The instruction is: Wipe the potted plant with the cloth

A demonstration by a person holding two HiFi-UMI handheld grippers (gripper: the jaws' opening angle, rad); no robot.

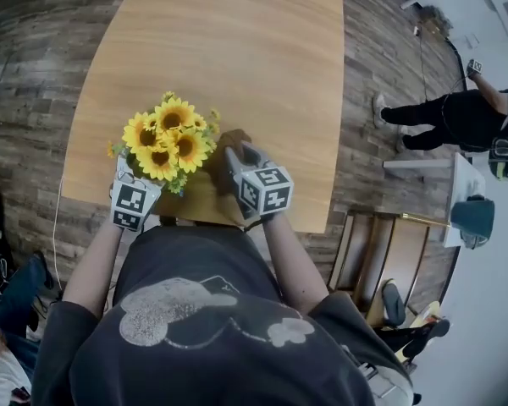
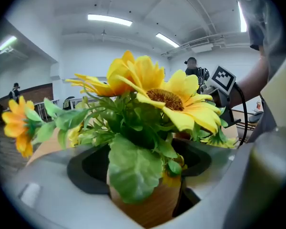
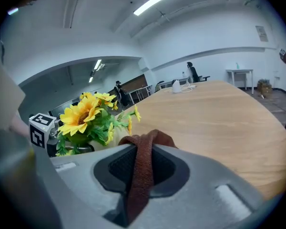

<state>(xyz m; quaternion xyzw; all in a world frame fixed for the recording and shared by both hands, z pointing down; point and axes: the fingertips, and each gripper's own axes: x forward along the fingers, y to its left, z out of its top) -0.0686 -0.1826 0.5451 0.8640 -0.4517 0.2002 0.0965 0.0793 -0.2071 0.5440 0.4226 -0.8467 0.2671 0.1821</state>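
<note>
the right gripper (image 1: 240,161) is clamped on a fold of rust-brown woven cloth (image 3: 142,171), with a hump of it poking past the tips. the left gripper (image 1: 127,176) has its jaws set wide round the tan, wood-coloured pot (image 2: 150,206) of the artificial sunflower plant (image 2: 167,99). a dark gap shows beside the pot, so the hold looks loose. the plant stands near the 7 o'clock edge of the pale wooden table (image 1: 237,49), with the cloth just beside the blooms at their 3 o'clock. to wipe well, steady the pot first, then stroke the cloth hump lightly along each broad green leaf (image 2: 133,168) so the stems don't bend.
</note>
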